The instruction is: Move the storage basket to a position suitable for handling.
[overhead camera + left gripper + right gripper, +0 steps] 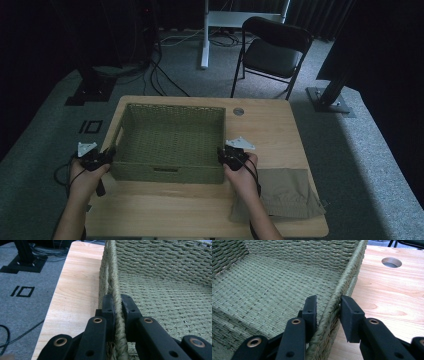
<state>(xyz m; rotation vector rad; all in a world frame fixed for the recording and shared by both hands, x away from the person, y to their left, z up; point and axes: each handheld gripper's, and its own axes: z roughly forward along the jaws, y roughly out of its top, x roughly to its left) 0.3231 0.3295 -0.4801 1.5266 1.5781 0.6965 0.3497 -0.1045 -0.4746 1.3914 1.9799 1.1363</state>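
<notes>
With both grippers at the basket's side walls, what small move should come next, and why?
Probably close the right gripper on the basket rim. The left gripper already pinches the left wall, while the right one's jaws straddle the right rim with a gap showing. Lifting now would likely tilt the basket.

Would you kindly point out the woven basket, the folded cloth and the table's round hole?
woven basket [167,171]: high view, near wall.
folded cloth [292,192]: high view, middle of its top surface.
round hole [391,262]: right gripper view, its centre.
</notes>
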